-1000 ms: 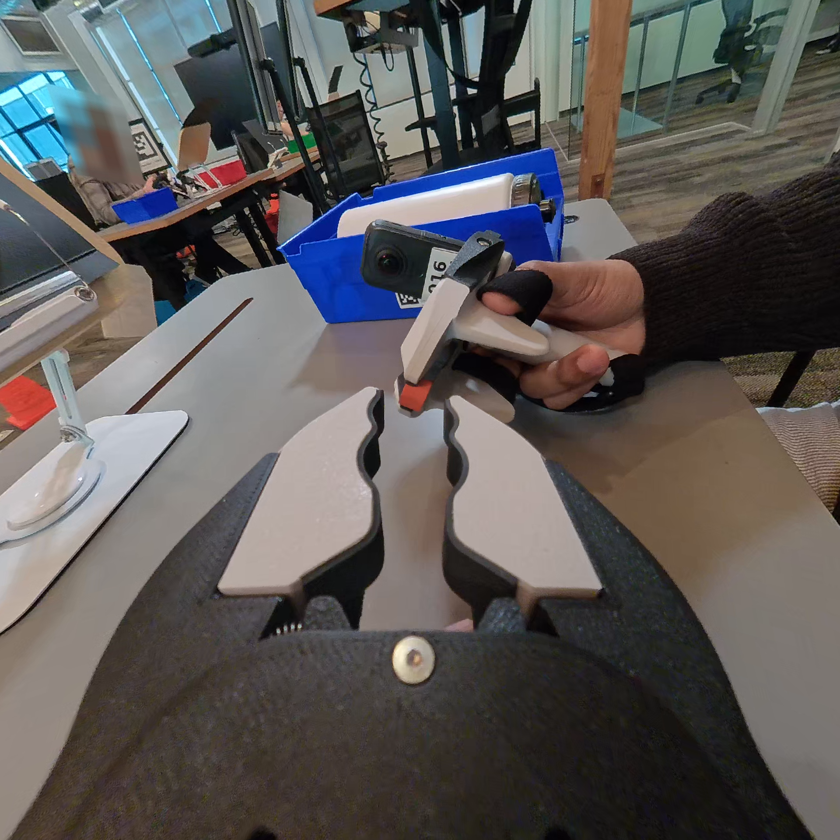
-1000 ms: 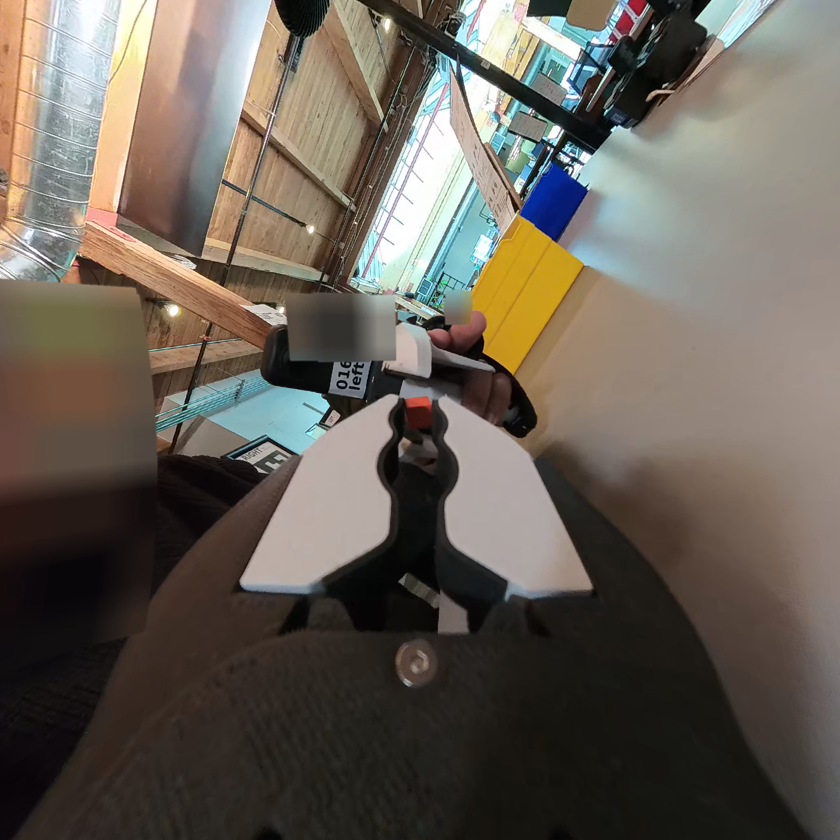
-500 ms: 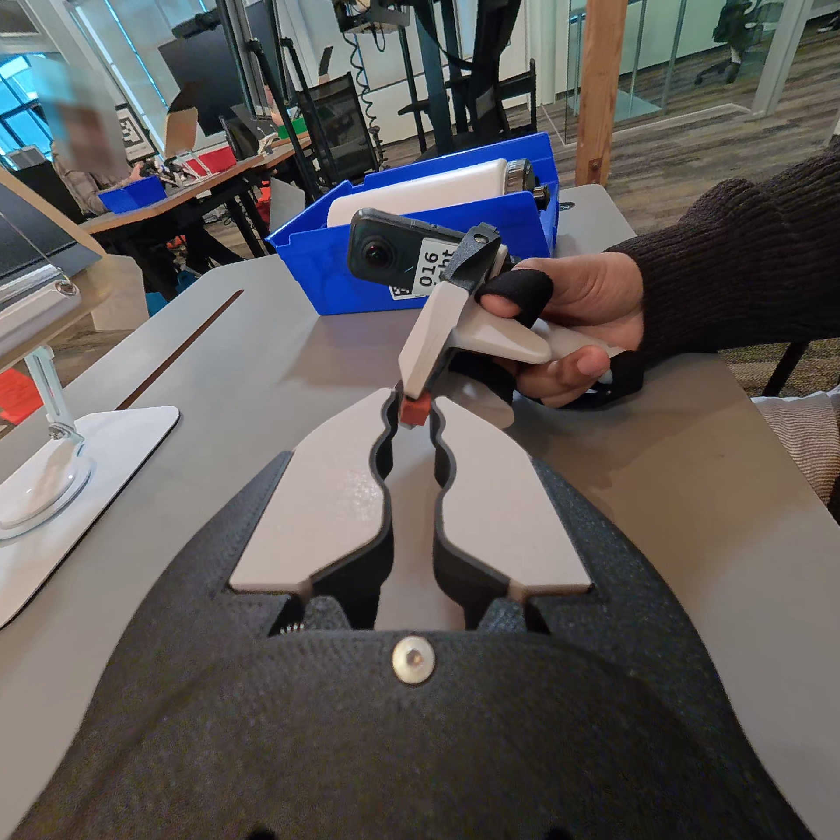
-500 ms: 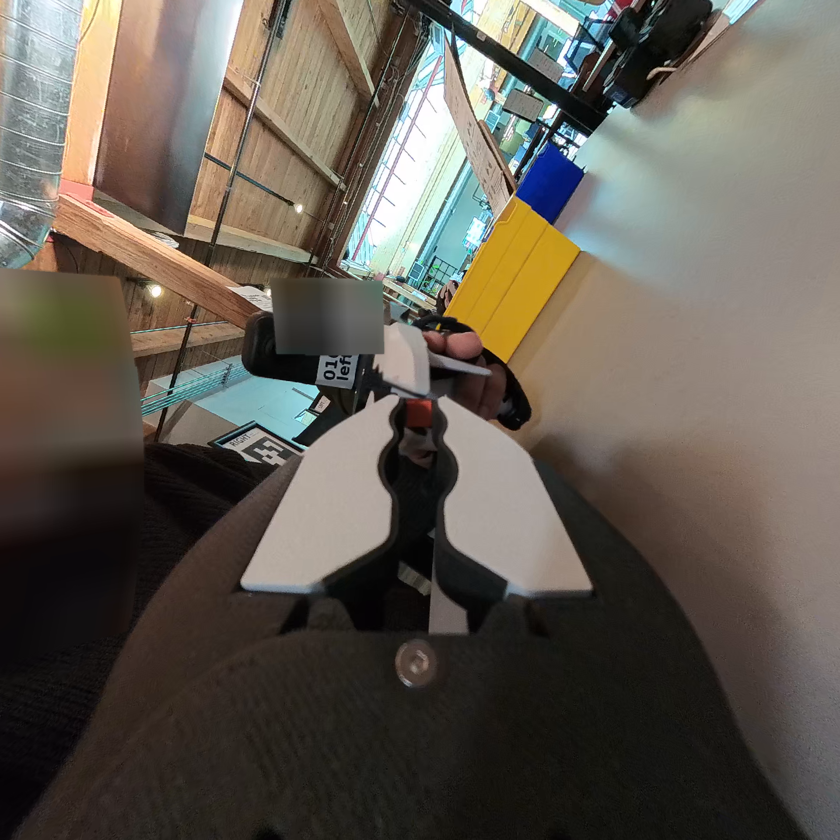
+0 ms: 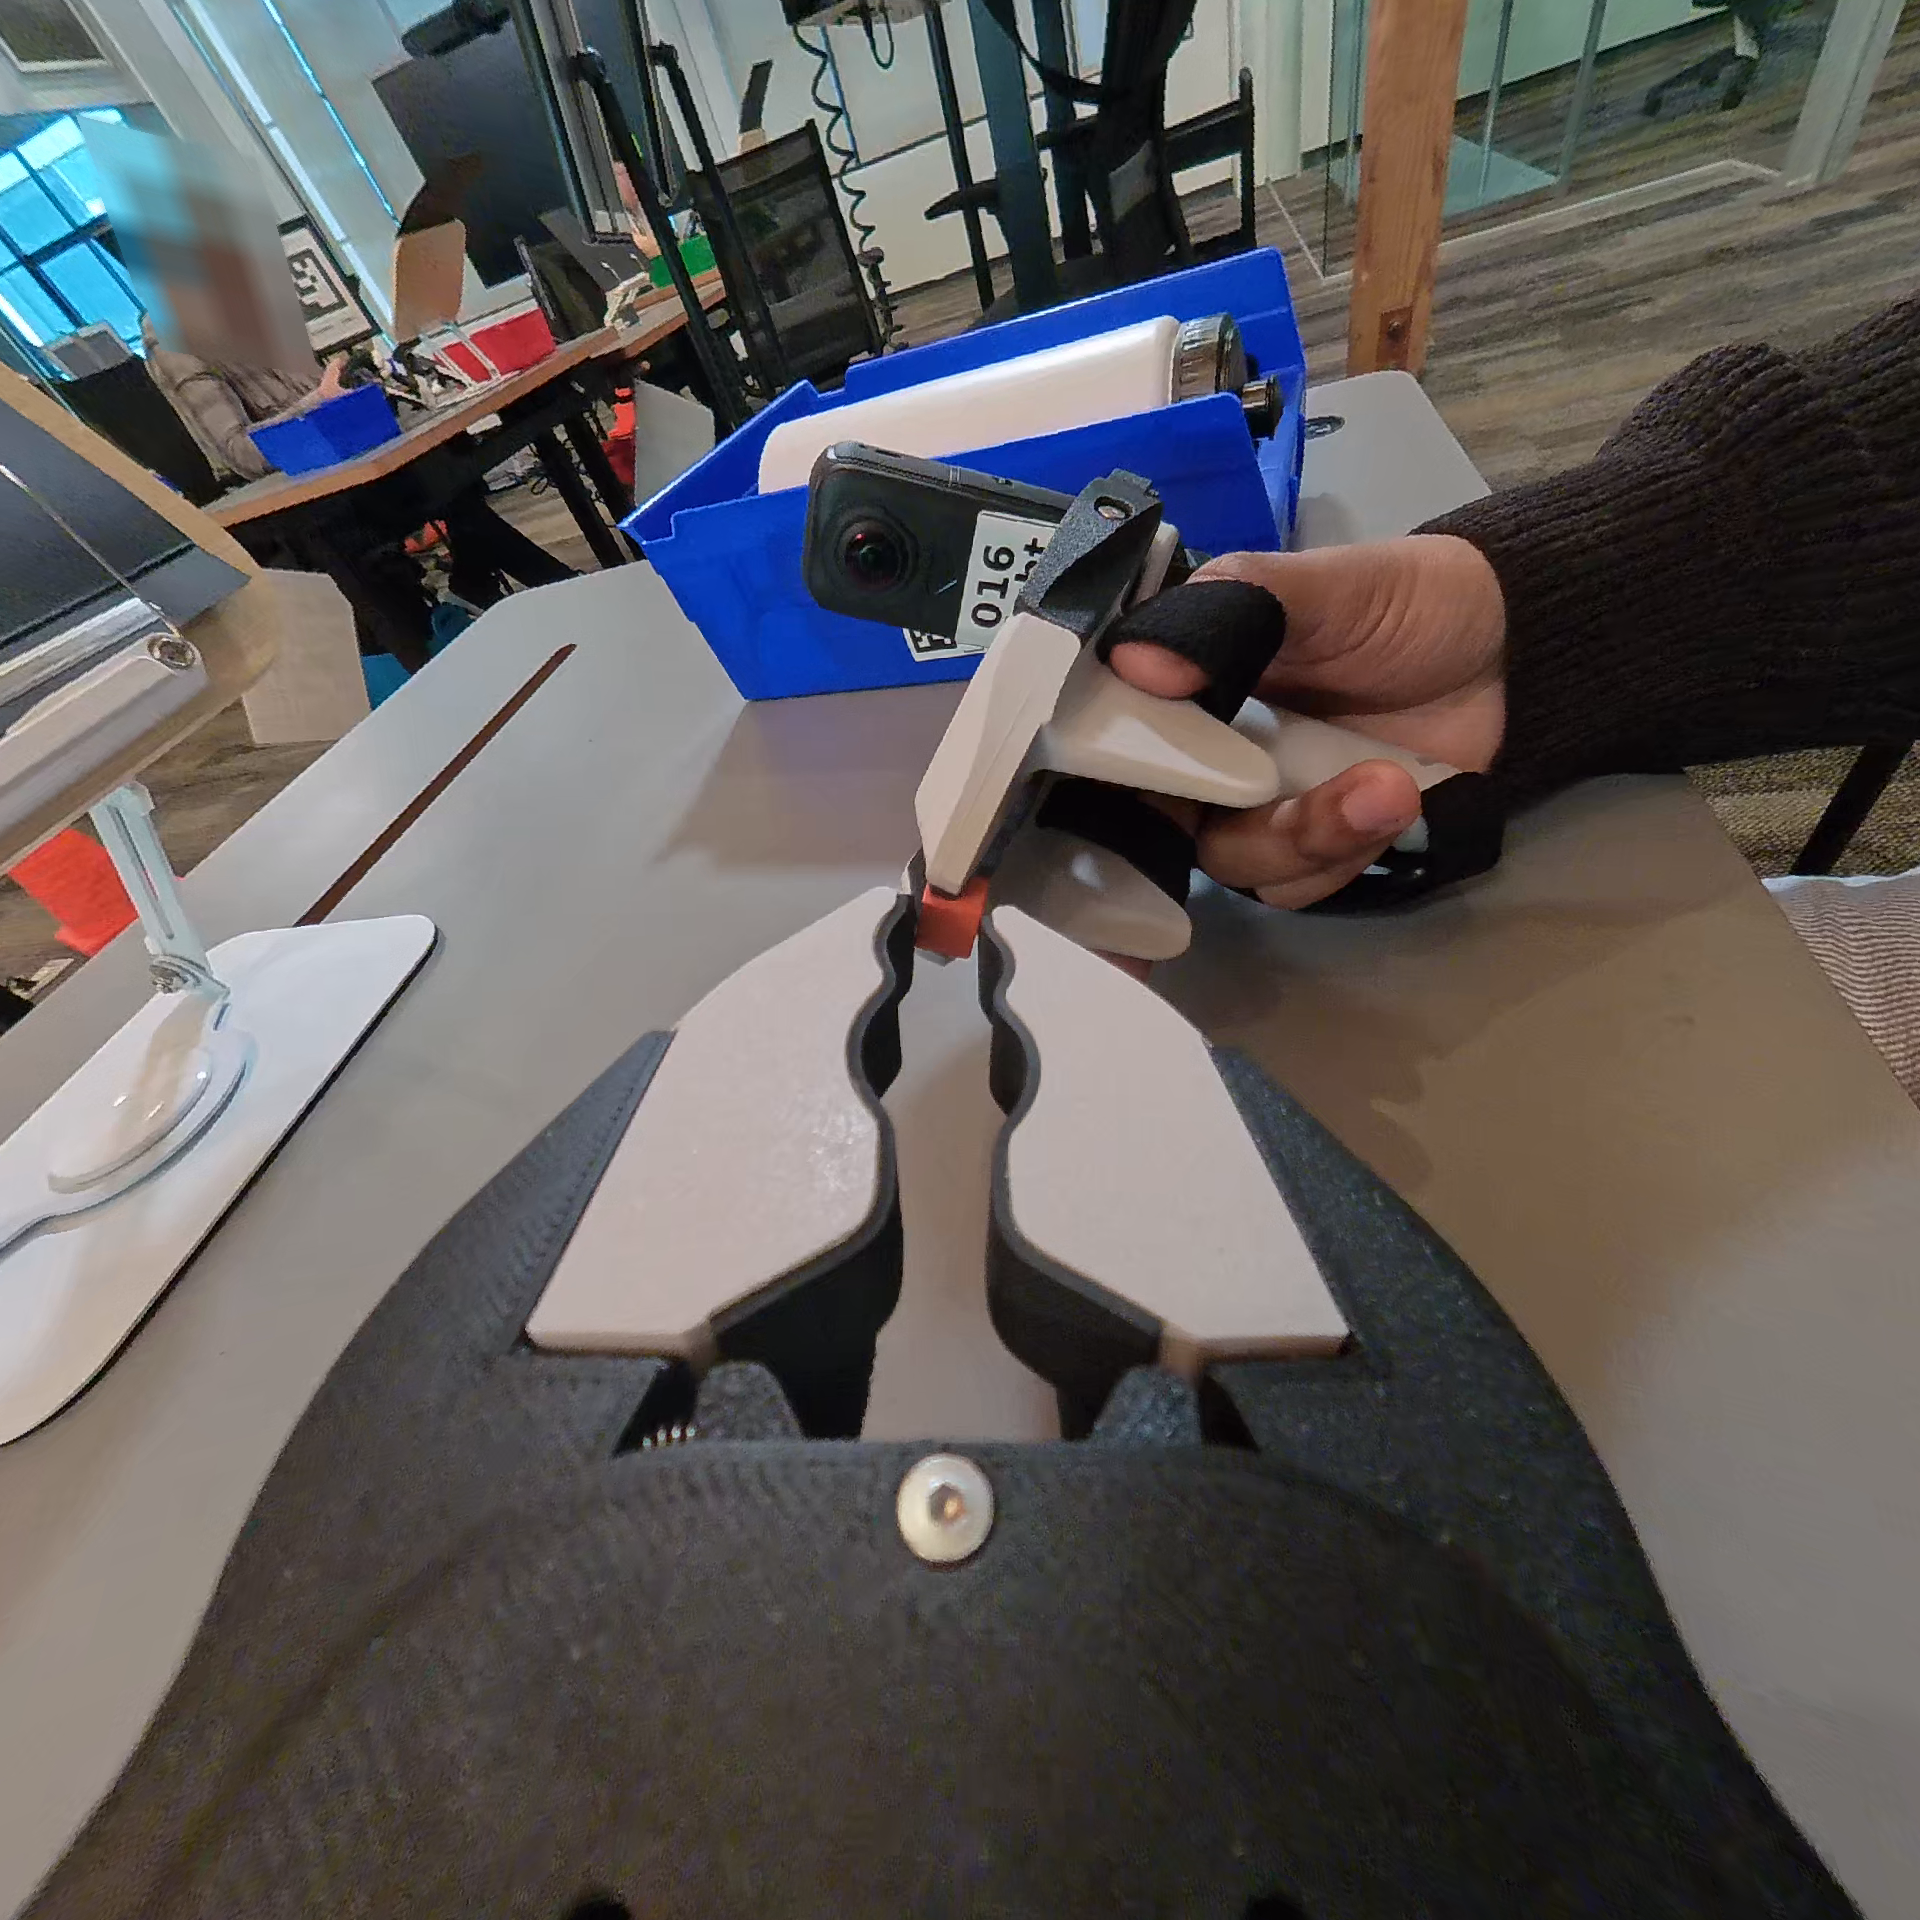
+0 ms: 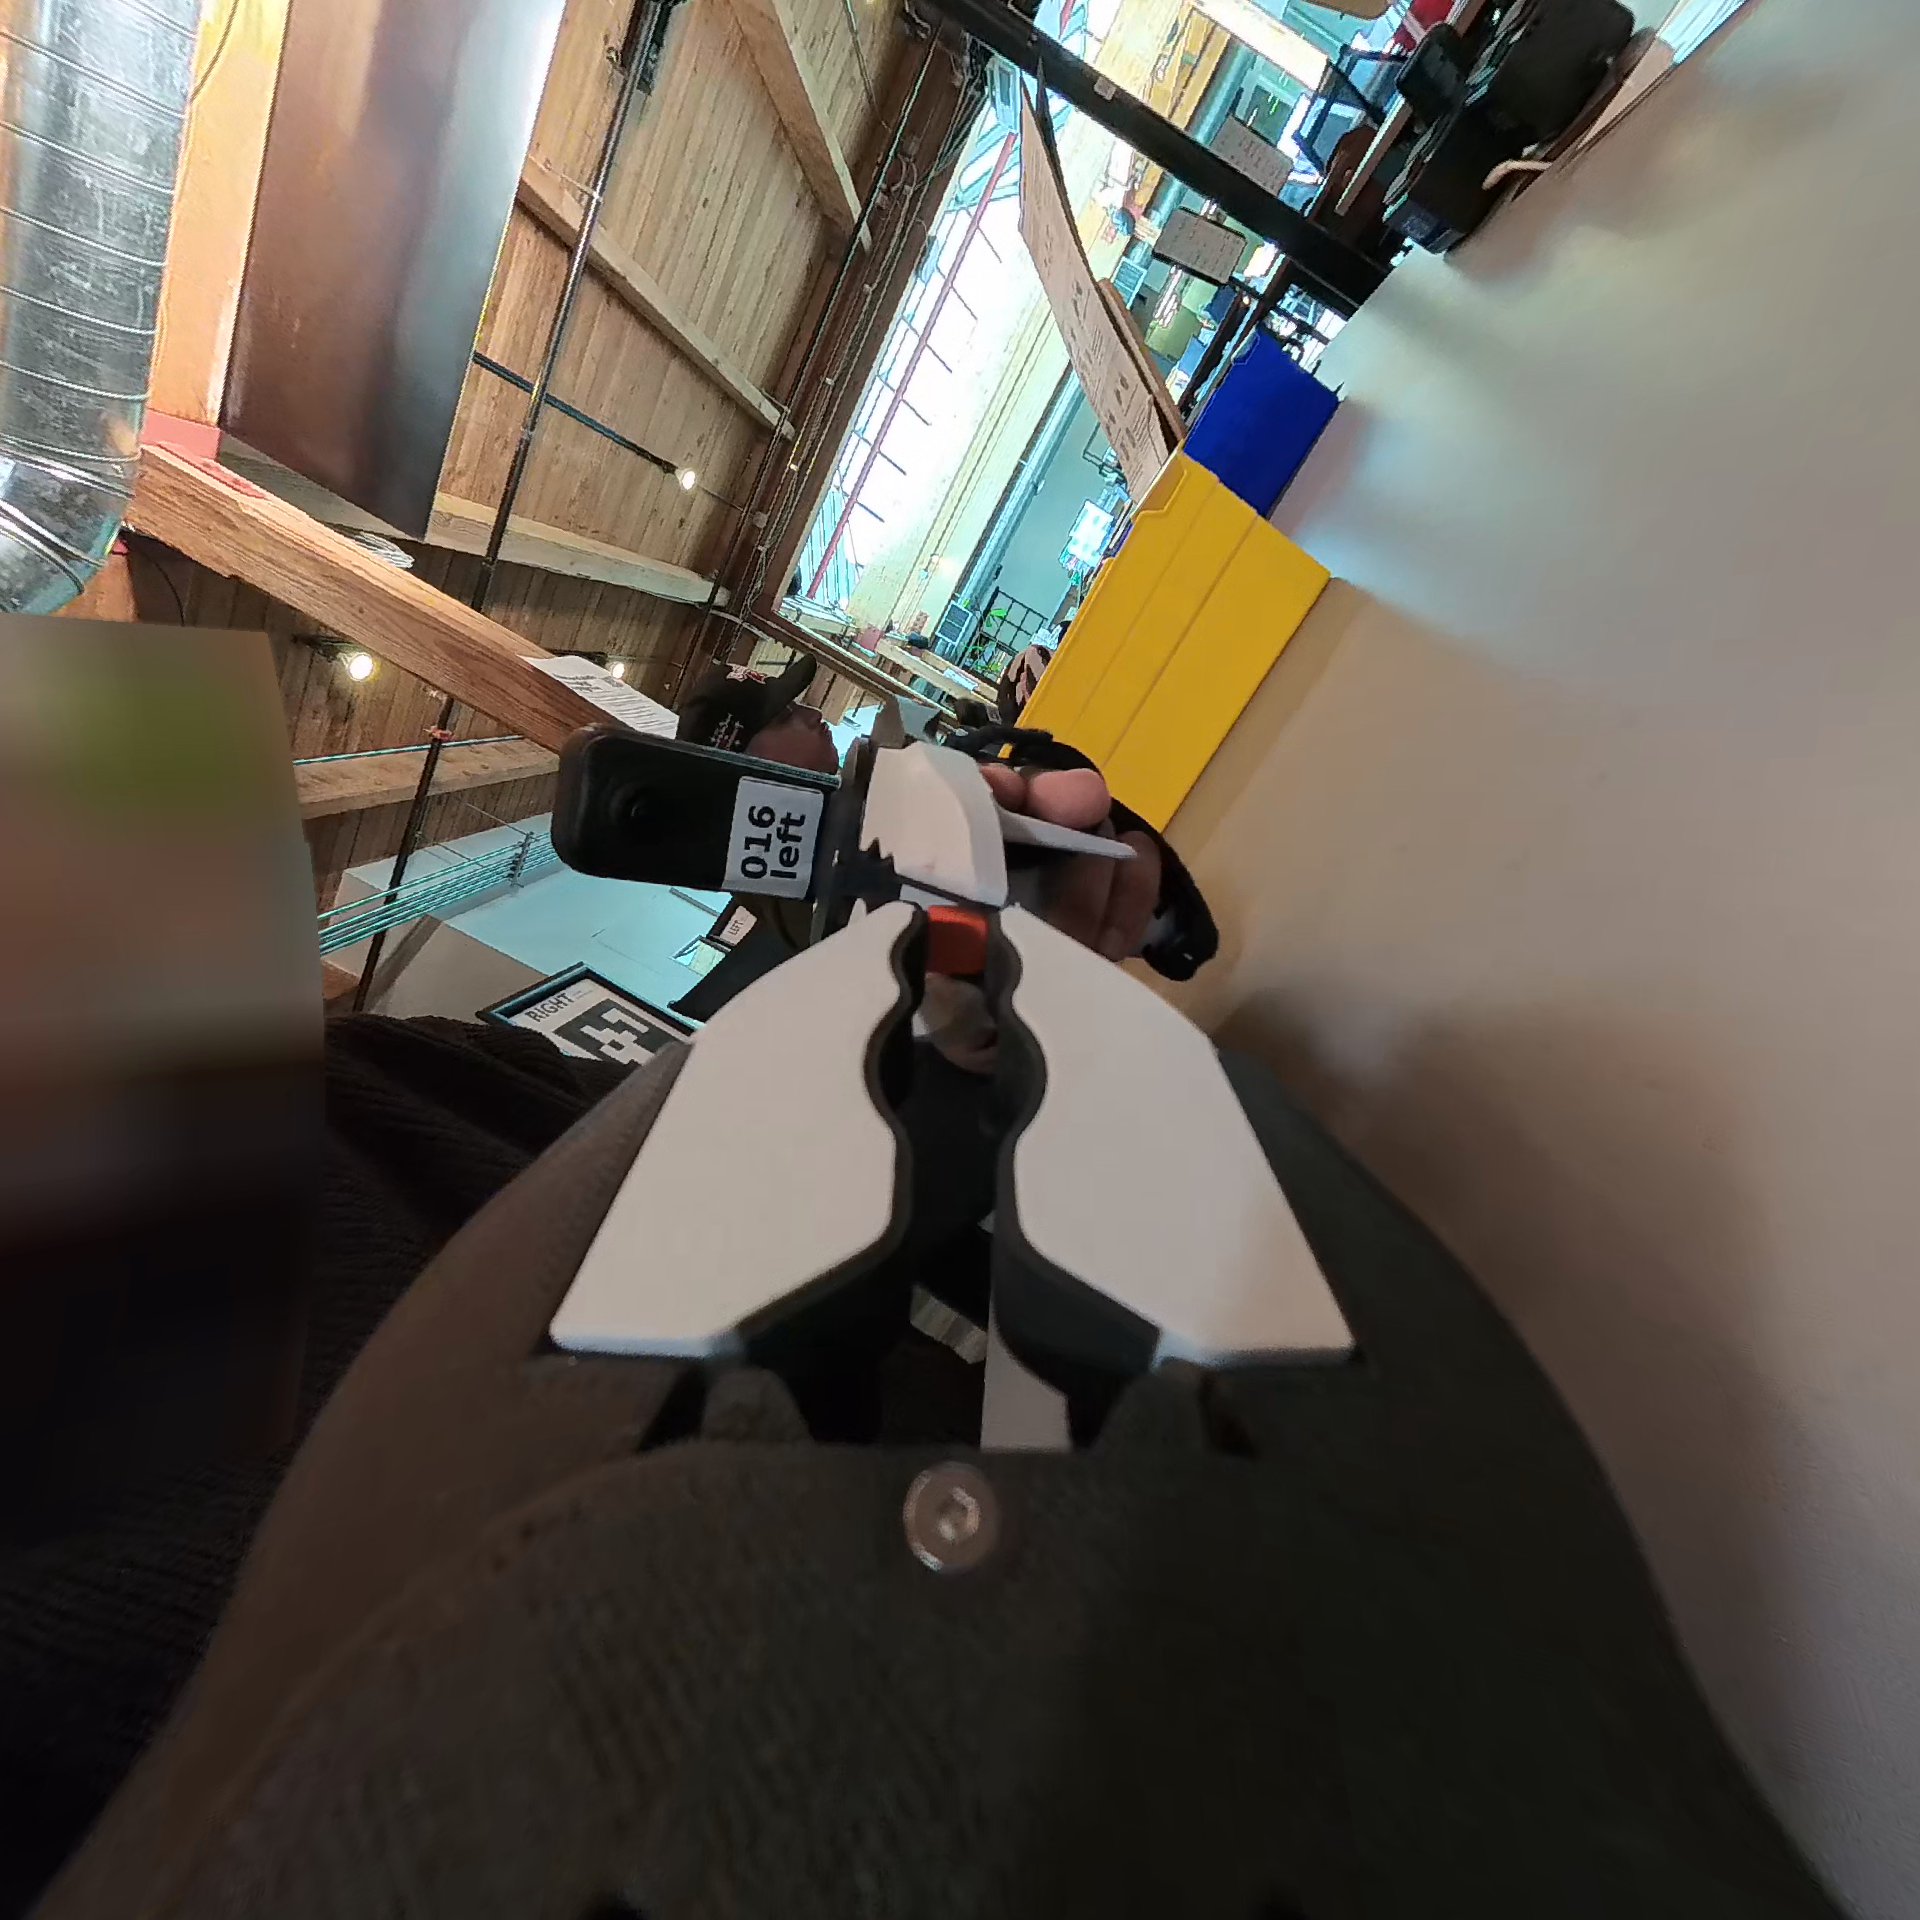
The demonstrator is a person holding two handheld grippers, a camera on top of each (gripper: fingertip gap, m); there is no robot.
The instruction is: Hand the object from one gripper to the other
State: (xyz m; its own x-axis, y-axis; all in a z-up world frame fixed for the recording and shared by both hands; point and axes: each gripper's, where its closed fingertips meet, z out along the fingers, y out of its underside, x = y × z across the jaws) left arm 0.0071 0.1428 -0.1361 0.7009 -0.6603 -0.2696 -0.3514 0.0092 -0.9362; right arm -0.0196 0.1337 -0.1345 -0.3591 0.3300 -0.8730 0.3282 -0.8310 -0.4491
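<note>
A small orange block [image 5: 948,927] is held above the grey table [image 5: 1507,1195]. My left gripper [image 5: 943,932] has its two grey fingertips pressed on the block's sides. My right gripper [image 5: 961,899], held by a hand [image 5: 1382,665] in a dark sleeve, comes in from the right and its tips are clamped on the same block from above. In the right wrist view the block [image 6: 956,943] sits between my right gripper's [image 6: 956,935] tips. The left gripper's fingers [image 6: 935,821] meet it from the far side.
A blue bin [image 5: 1039,623] holding a white cylinder [image 5: 987,405] stands behind the grippers. A white stand base [image 5: 208,1039] lies at the left. In the right wrist view a yellow bin [image 6: 1174,634] and a blue bin [image 6: 1262,416] stand on the table. My two grippers' fingertips are within a few centimetres of each other.
My left gripper has moved forward and closed its fingers onto the orange block that the right gripper holds. The right gripper has stayed shut on it.
</note>
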